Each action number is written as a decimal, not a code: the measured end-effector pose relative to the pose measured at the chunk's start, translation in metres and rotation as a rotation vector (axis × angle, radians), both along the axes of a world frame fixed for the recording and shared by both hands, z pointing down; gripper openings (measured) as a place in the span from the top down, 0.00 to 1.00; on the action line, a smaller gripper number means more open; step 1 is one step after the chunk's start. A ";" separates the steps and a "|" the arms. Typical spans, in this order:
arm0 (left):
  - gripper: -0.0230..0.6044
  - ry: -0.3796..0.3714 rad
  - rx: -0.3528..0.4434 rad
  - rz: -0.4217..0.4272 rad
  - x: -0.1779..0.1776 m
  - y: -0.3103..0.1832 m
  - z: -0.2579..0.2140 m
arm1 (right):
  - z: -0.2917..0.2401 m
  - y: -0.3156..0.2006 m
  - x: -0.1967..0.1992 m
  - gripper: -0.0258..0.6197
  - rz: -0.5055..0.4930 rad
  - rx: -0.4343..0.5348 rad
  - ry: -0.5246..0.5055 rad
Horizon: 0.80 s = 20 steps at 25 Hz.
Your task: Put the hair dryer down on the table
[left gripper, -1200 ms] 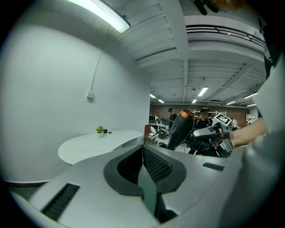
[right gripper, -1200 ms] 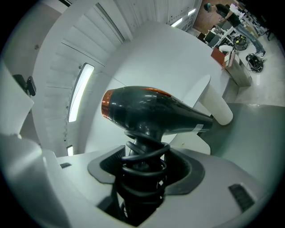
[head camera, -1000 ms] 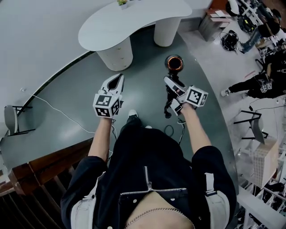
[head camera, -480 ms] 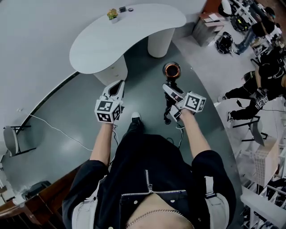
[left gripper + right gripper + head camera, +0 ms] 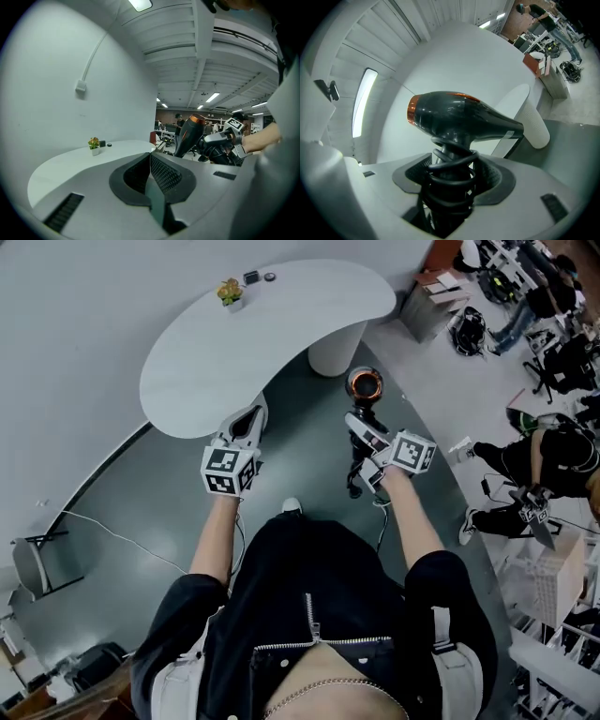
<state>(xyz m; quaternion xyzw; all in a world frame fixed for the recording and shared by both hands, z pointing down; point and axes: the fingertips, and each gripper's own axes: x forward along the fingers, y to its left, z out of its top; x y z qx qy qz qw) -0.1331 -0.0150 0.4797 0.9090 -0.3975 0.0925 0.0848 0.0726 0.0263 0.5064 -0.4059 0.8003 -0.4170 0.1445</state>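
My right claw [image 5: 367,439] is clamped on the handle of the hair dryer [image 5: 365,385], with the cord coiled round that handle. The dryer is up in the air over the floor, just off the near right end of the table [image 5: 216,362]. My left claw [image 5: 247,420] is closed on nothing, its tip at the table's near edge. A small potted plant [image 5: 230,292] stands by the far edge.
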 end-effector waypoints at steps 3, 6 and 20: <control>0.93 -0.008 0.003 0.001 -0.010 -0.033 0.001 | -0.001 -0.033 -0.006 0.53 0.012 -0.002 -0.025; 0.93 -0.008 0.002 -0.004 -0.023 -0.061 0.001 | 0.001 -0.060 -0.012 0.53 0.025 -0.011 -0.040; 0.93 0.001 -0.019 -0.008 -0.021 -0.135 0.010 | 0.000 -0.139 -0.012 0.53 0.019 0.000 -0.021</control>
